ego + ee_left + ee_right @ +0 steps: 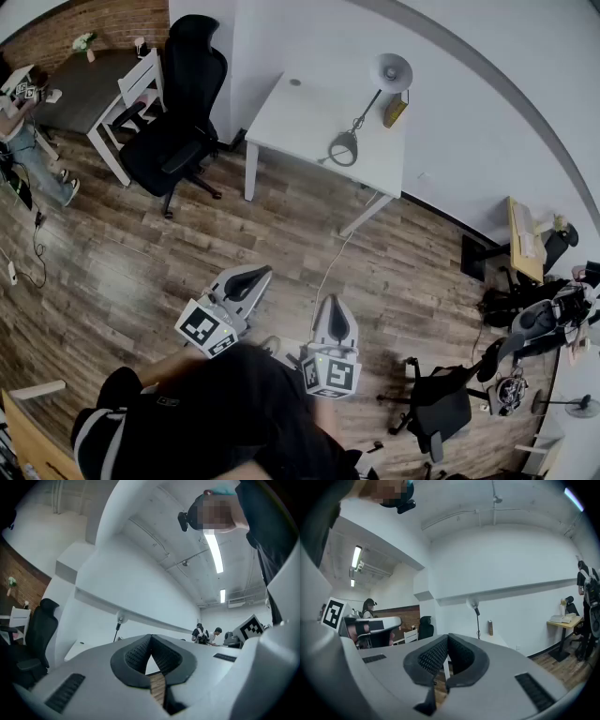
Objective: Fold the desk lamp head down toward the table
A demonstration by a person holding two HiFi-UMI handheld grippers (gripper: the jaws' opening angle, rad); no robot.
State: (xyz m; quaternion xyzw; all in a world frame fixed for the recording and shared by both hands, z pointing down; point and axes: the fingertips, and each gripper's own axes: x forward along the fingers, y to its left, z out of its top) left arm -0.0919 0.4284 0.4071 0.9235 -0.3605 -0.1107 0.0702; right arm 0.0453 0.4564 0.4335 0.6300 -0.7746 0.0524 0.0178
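In the head view the desk lamp (391, 71) stands upright on the white table (300, 117), a black office chair (183, 94) left of the table; the left gripper view shows the left gripper (151, 639) clenched empty, well short of the table; the right gripper view shows the right gripper (447, 639) likewise.
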